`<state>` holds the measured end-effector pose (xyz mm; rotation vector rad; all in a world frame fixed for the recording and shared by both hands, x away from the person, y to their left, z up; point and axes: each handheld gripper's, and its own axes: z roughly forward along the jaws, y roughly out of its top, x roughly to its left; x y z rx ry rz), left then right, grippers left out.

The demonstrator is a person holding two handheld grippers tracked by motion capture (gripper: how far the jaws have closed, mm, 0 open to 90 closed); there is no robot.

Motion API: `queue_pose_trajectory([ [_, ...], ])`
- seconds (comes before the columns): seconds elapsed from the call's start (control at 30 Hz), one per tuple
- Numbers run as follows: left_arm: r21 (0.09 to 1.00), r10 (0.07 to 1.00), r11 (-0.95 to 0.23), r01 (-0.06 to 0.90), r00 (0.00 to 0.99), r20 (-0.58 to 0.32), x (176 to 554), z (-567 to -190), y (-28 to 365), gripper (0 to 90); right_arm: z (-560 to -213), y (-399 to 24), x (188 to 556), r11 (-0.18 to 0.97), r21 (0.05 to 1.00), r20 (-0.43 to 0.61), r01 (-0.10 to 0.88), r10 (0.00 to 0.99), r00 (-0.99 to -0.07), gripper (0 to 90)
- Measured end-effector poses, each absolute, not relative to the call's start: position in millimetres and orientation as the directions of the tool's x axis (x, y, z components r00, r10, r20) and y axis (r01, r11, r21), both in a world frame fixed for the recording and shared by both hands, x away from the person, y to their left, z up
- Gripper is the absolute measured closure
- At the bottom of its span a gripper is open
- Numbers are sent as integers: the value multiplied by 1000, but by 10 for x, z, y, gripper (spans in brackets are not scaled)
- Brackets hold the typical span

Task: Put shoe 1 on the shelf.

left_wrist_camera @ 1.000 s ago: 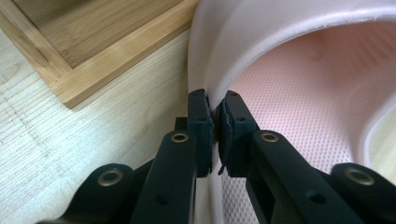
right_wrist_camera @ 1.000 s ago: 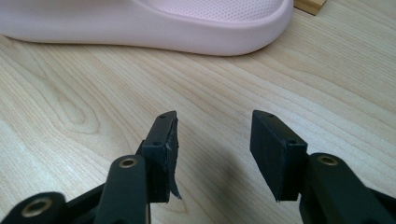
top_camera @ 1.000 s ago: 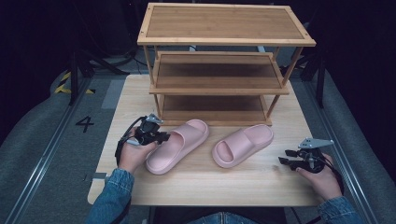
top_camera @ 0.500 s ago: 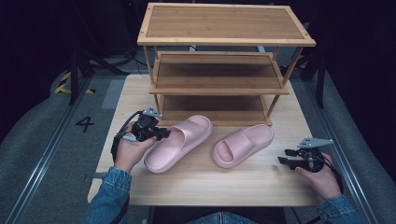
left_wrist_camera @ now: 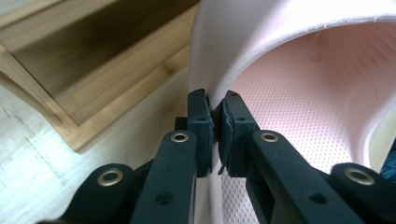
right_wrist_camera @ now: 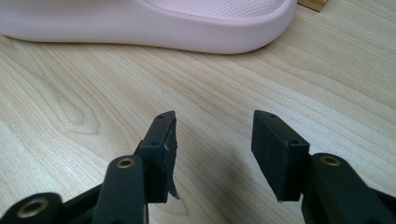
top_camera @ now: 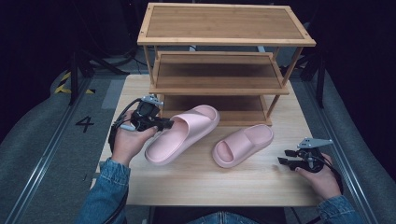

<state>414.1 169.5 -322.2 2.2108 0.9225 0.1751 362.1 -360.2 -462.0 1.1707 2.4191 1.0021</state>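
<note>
Two pink slippers are in front of a wooden shoe rack (top_camera: 224, 42). My left gripper (top_camera: 169, 123) is shut on the strap edge of the left slipper (top_camera: 187, 133) and holds it tilted above the table. In the left gripper view the pads (left_wrist_camera: 204, 126) pinch the thin strap wall of the slipper (left_wrist_camera: 299, 70). The right slipper (top_camera: 243, 144) lies flat on the table. My right gripper (top_camera: 283, 156) rests low at the table's right side, open, with nothing between its jaws. In the right gripper view my right gripper (right_wrist_camera: 212, 135) points at the side of a slipper (right_wrist_camera: 154, 23).
The rack has three shelves, all bare, and stands at the back of the light wooden table (top_camera: 210, 186). Its lowest shelf (left_wrist_camera: 93, 70) is just beyond the lifted slipper. Bare tabletop (right_wrist_camera: 70, 93) lies in front of the right gripper. The floor around is dark.
The left hand has risen and carried the left slipper up off the table toward the rack. The right hand and right slipper have stayed put.
</note>
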Motion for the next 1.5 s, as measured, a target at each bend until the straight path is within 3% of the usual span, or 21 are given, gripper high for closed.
queue_pose_trajectory([
  [1.0,710,674,-490,506,736,-60,4474,-2586,1435,834,-4661,-3606,3619,440,674,65,594,765,-641,507],
  [1.5,741,771,-417,527,637,-20,4883,-2504,1308,831,-4691,-3630,3620,448,671,65,591,758,-649,506],
])
